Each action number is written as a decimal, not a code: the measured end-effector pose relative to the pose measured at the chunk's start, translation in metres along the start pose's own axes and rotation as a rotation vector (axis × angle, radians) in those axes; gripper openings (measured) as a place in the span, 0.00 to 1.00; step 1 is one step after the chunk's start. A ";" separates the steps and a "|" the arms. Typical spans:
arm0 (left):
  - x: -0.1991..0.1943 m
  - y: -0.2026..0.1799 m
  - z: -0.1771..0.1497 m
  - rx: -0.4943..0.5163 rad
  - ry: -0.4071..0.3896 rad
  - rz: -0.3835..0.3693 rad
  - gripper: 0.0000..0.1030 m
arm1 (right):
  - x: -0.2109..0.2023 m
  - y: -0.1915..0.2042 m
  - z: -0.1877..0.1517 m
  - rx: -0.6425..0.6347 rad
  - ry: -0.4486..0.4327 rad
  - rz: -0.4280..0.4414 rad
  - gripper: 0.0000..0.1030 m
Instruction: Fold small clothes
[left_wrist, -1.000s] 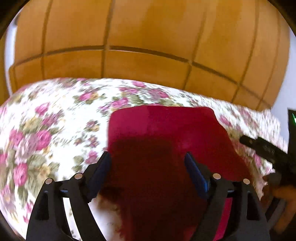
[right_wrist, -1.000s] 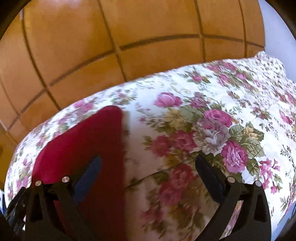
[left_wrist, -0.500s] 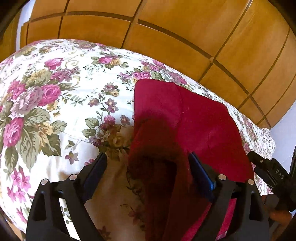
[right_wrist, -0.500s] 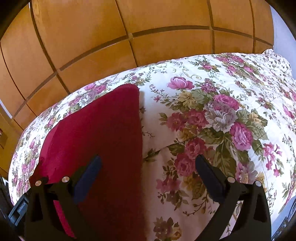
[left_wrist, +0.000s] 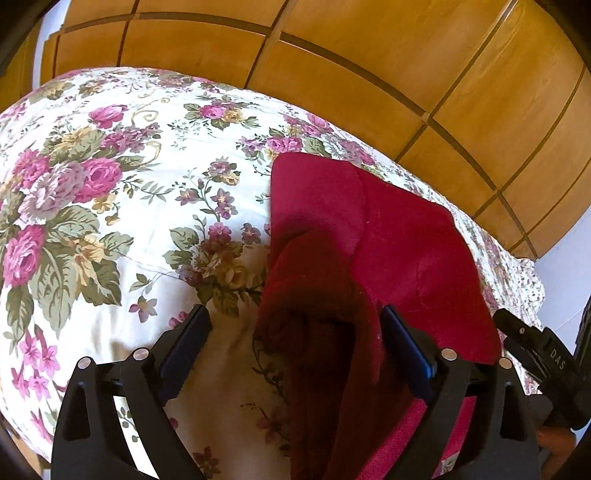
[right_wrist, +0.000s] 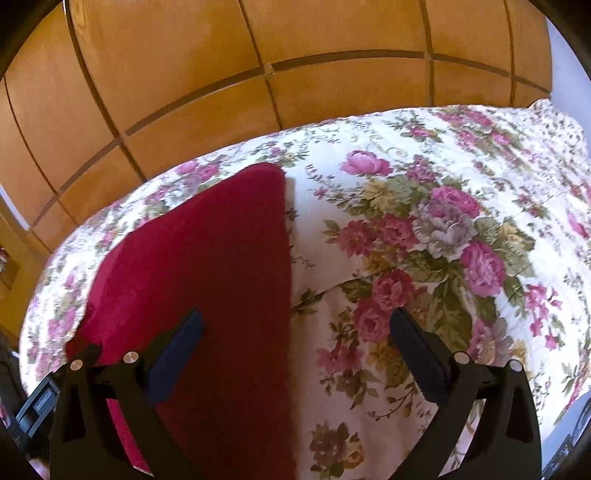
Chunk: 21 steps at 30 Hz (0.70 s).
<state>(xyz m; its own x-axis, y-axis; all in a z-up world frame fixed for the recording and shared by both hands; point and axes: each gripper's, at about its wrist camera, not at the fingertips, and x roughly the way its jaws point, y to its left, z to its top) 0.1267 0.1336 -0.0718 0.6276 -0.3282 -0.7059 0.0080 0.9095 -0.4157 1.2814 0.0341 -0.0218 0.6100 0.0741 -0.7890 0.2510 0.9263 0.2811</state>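
Looks like the release after a fold: the red garment lies doubled over near the bed's far edge, left gripper opening around its raised flap, right gripper wide and empty, so next is regrasping an edge.

The left gripper has matte black plastic fingers with triangular cut-outs, round silver screw heads above them, and dark blue pads. The right gripper is built the same; its black body reads "DAS" in white.
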 end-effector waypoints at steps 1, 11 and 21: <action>-0.001 0.001 0.001 0.003 -0.001 -0.016 0.90 | -0.001 -0.001 -0.001 0.009 0.006 0.045 0.98; 0.019 0.006 0.013 0.026 0.059 -0.061 0.92 | 0.006 -0.004 -0.009 0.035 0.074 0.173 0.97; 0.029 0.012 0.021 0.032 0.141 -0.158 0.93 | 0.022 -0.015 -0.006 0.124 0.158 0.292 0.95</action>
<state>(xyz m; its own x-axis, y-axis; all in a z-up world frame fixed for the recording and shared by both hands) 0.1612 0.1402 -0.0856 0.5015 -0.4974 -0.7078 0.1234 0.8509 -0.5106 1.2866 0.0235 -0.0468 0.5484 0.3942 -0.7375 0.1789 0.8062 0.5639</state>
